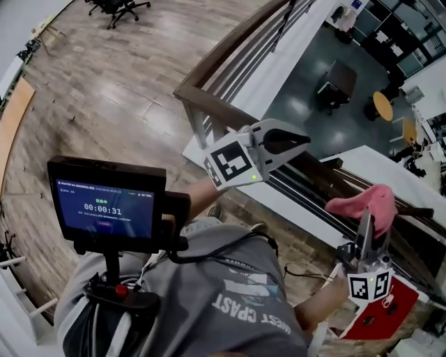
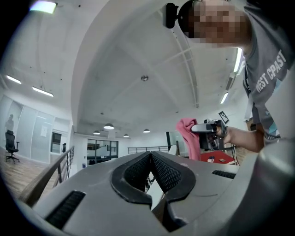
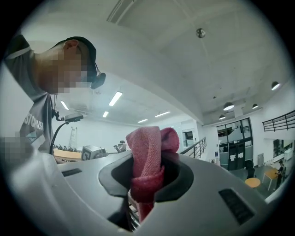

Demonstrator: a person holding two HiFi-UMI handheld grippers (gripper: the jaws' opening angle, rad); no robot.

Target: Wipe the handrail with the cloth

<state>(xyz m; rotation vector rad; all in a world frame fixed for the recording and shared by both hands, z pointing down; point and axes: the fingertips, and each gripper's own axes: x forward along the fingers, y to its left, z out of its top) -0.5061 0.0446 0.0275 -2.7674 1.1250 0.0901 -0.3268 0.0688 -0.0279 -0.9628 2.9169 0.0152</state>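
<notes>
A brown wooden handrail (image 1: 209, 104) on metal balusters turns a corner and runs down-right along a balcony edge. My left gripper (image 1: 305, 143) hovers just above the rail near that corner, jaws shut with nothing between them (image 2: 150, 155). My right gripper (image 1: 367, 213) is farther right along the rail and points upward, shut on a bunched pink cloth (image 1: 366, 201). The cloth (image 3: 147, 154) sticks up out of the jaws in a folded lump. From the left gripper view the cloth (image 2: 186, 134) hangs at the right gripper (image 2: 209, 134). The rail (image 2: 44, 179) shows at lower left.
A dark screen with a timer (image 1: 104, 206) sits on a chest rig in front of me. Beyond the rail is a drop to a lower floor with furniture (image 1: 338, 80). A red object (image 1: 380, 317) lies by my right side. Office chairs (image 1: 118, 8) stand far off on the wood floor.
</notes>
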